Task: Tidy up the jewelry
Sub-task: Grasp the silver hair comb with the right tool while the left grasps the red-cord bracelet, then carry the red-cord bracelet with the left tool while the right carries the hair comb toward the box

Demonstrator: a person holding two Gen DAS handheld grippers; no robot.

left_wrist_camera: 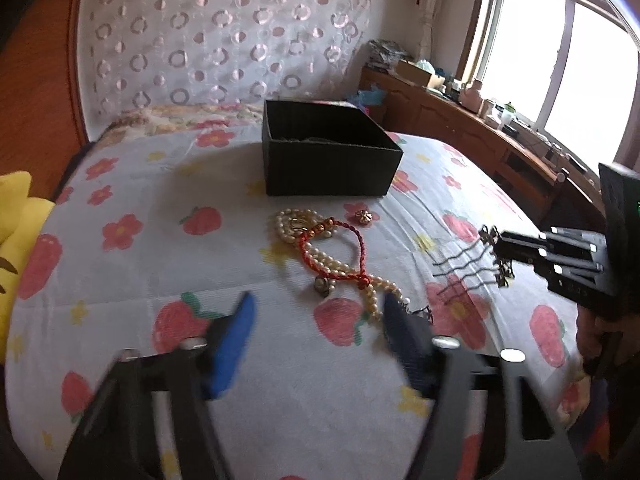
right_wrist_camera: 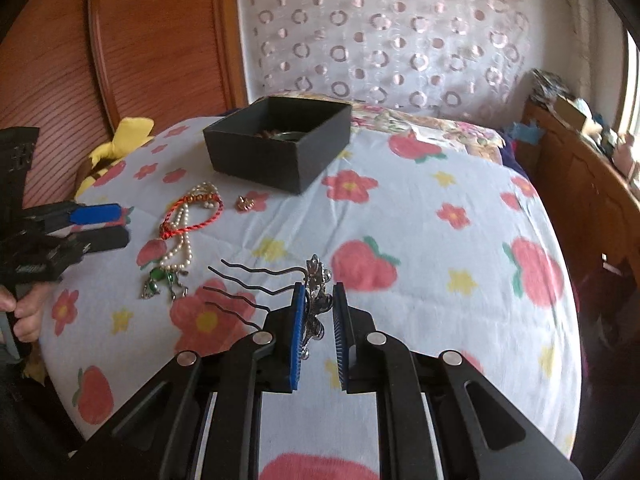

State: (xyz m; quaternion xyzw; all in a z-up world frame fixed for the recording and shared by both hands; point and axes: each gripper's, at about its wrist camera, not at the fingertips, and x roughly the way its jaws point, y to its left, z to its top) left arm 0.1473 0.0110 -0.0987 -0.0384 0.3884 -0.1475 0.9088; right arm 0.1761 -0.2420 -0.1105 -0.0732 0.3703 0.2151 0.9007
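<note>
A black open box (left_wrist_camera: 332,152) stands on the flowered bedspread, also in the right wrist view (right_wrist_camera: 280,142), with some items inside. In front of it lie a pearl necklace (left_wrist_camera: 320,258), a red braided bracelet (left_wrist_camera: 336,252) and a small gold brooch (left_wrist_camera: 362,216). A green pendant (right_wrist_camera: 160,280) lies at the necklace's end. My right gripper (right_wrist_camera: 318,292) is shut on a silver hair comb (right_wrist_camera: 316,304) with wavy dark prongs, held above the bed; it shows in the left wrist view (left_wrist_camera: 500,254). My left gripper (left_wrist_camera: 318,304) is open and empty just short of the necklace.
A yellow plush toy (left_wrist_camera: 16,216) lies at the bed's left edge. A wooden headboard (right_wrist_camera: 152,40) and a patterned pillow (left_wrist_camera: 224,40) stand behind the box. A cluttered wooden sideboard (left_wrist_camera: 480,120) runs along the window on the right.
</note>
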